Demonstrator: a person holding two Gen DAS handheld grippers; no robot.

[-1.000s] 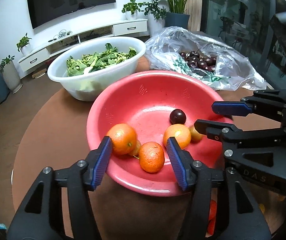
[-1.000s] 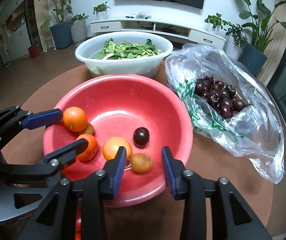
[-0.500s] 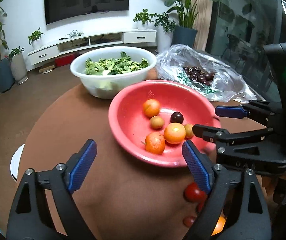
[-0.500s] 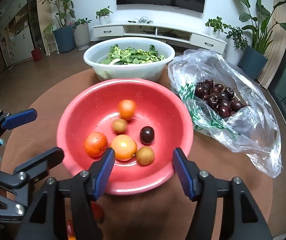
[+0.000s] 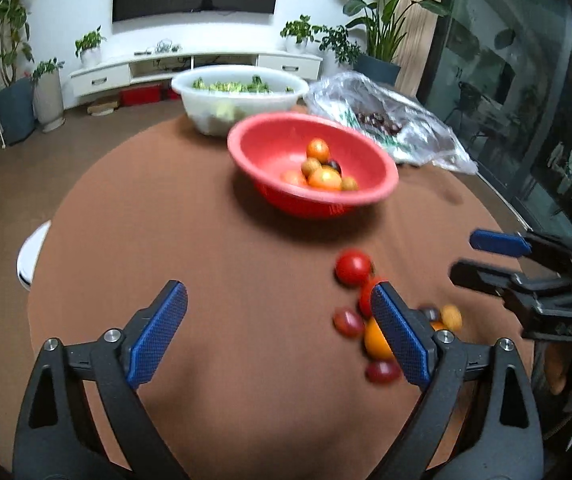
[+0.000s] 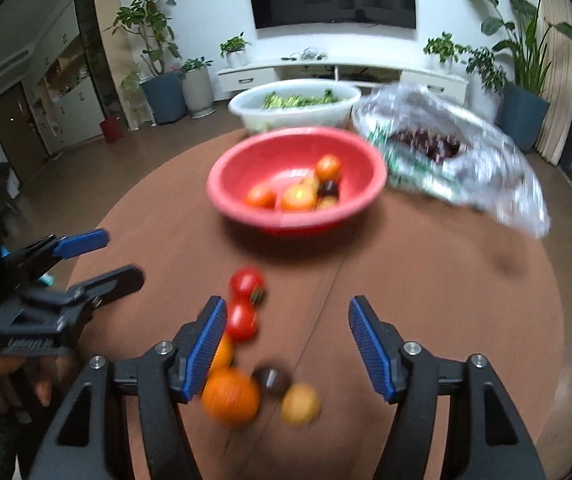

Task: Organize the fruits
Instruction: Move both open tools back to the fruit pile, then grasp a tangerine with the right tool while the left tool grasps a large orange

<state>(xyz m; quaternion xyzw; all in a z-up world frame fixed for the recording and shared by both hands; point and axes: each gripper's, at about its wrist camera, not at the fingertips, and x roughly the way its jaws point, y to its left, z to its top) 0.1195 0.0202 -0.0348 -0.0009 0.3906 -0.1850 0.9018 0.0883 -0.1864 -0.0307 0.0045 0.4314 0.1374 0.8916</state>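
Fruit point(image 6: 232, 394) lies loose on the worktop point(image 5: 206, 240), near the red bowl point(image 5: 270, 148). Left gripper point(image 5: 278, 336) and right gripper point(image 6: 286, 348) have just opened wide, both empty. A careless bump could roll round pieces off the edge.

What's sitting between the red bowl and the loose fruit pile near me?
Nothing: bare brown tabletop separates the red bowl from the nearest red tomato of the loose pile. The right wrist view shows it best.

fruit point(image 5: 323, 168) in bowl point(image 5: 270, 148), loose fruit point(image 6: 246, 284) before it on table point(image 5: 190, 240)
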